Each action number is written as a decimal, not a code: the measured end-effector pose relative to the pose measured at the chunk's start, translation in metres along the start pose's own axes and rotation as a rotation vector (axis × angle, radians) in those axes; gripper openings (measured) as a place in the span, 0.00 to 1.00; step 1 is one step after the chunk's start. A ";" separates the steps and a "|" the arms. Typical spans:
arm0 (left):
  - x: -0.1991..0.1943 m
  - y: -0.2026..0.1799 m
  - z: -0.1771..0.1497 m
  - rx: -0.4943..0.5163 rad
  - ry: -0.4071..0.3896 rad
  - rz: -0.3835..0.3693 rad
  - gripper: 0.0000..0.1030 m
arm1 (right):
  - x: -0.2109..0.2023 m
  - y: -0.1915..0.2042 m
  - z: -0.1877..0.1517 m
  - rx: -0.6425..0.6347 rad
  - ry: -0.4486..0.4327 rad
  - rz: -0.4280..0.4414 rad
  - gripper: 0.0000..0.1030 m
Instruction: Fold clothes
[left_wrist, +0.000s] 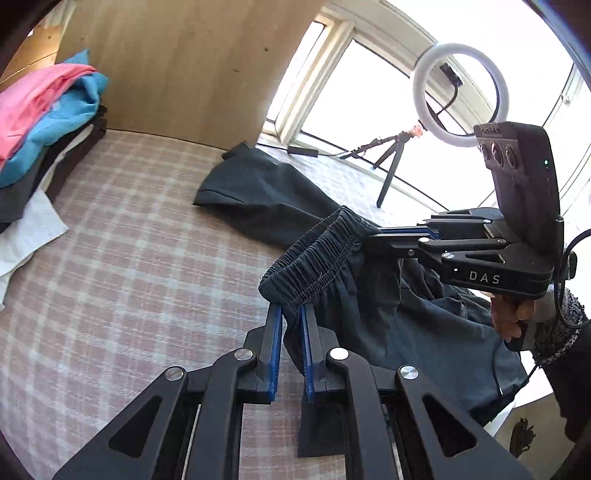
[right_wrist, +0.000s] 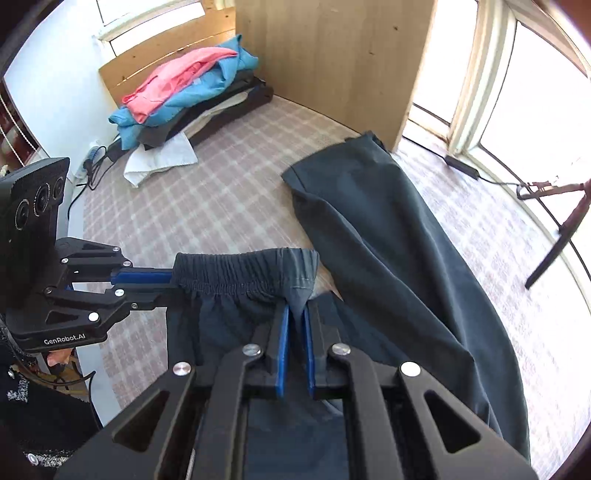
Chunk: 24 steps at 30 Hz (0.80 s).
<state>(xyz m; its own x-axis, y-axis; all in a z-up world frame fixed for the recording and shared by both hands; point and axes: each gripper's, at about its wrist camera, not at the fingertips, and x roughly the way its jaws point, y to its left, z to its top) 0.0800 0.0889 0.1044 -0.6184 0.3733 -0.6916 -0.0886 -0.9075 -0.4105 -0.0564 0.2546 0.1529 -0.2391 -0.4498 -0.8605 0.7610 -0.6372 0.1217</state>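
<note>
Surface: plaid bed cover (right_wrist: 221, 192), with a wooden board (right_wrist: 332, 59) standing at its far side and bright windows to the right of that board.
Stack: pile of folded clothes (right_wrist: 184, 92), pink and blue on top, left of the board, likely finished pieces kept out of the way.
Left tool (left_wrist: 291, 314): closed on one end of the trousers' elastic waistband (left_wrist: 314, 258), holding it off the bed.
Trousers (right_wrist: 388, 240): dark; legs trail across the cover toward the board's right corner, hem nearly at its foot.
Right tool (right_wrist: 295, 314): clamped on the waistband's other end, so the band is stretched flat between both tools, probably to straighten the garment before a fold.
Lamp: ring light on a tripod (left_wrist: 460, 92), right of the board, by the window.
</note>
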 end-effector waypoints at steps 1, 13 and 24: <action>-0.022 0.021 0.001 -0.034 -0.034 0.032 0.09 | 0.002 0.014 0.017 -0.025 -0.020 0.023 0.08; -0.058 0.220 -0.059 -0.364 0.047 0.201 0.10 | 0.152 0.206 0.158 -0.276 -0.015 0.185 0.05; -0.071 0.212 -0.047 -0.136 0.187 0.122 0.17 | 0.059 0.089 -0.029 0.228 -0.026 0.127 0.11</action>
<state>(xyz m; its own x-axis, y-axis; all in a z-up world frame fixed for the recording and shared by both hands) 0.1414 -0.1211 0.0385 -0.4615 0.3033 -0.8337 0.0916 -0.9184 -0.3849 0.0153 0.1895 0.0984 -0.1679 -0.5493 -0.8186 0.6309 -0.6979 0.3389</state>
